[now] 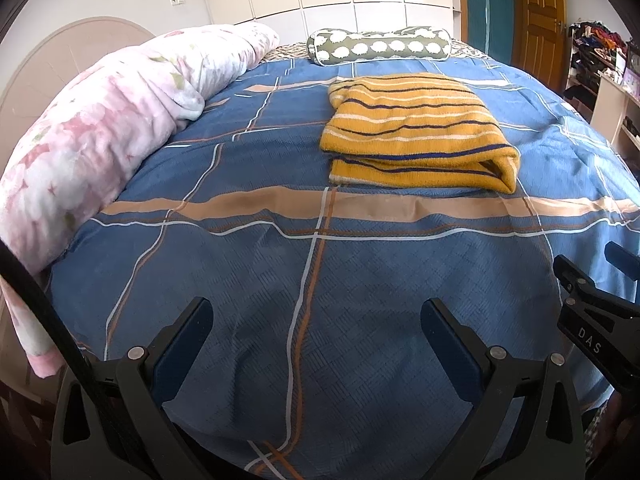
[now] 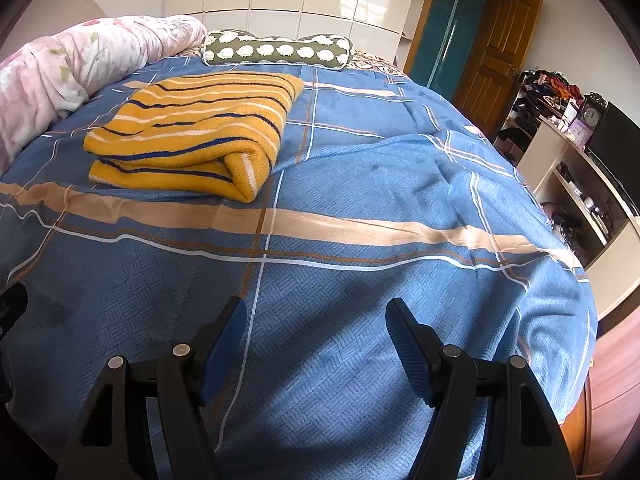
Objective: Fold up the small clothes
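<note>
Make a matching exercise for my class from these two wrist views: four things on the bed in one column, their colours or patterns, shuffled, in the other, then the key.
Things
1. folded sweater
2. bolster pillow
3. rolled blanket
4. bedspread

Descriptions
A. pink and white floral
B. blue with tan and white lines
C. mustard yellow with dark and white stripes
D. grey-green with white sheep

Pairs: 1-C, 2-D, 3-A, 4-B

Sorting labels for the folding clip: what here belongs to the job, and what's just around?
Job: yellow striped garment, folded on the bed; left gripper and right gripper, both open.
Around: pink floral quilt, sheep-print bolster, blue plaid bedspread, shelf clutter.
</note>
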Tool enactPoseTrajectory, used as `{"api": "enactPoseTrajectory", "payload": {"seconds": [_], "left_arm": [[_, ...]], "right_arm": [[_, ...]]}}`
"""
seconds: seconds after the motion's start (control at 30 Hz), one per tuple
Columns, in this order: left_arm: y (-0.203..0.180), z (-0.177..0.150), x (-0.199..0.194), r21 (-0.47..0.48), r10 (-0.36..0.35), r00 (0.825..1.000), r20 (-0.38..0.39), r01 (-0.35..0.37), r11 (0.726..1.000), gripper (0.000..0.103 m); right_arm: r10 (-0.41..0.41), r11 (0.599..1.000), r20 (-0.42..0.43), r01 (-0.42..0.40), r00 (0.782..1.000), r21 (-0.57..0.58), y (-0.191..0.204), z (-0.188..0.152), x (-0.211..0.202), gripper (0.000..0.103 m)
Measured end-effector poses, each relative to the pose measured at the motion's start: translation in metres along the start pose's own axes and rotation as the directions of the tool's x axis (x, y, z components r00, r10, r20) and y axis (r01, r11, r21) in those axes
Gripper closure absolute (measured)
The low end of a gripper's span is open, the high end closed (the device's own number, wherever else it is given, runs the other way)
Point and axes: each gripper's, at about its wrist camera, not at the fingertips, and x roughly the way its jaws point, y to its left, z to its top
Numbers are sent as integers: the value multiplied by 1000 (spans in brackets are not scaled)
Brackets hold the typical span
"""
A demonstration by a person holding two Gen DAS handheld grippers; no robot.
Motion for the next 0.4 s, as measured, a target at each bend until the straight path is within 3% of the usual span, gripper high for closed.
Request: {"api": "enactPoseTrajectory", "payload": {"seconds": [0.4], "left_arm": [[8, 3, 15, -24, -12, 999, -42, 11, 1000, 0]], "right_arm": [[30, 1000, -13, -30, 999, 8, 1, 4, 6, 27]]}}
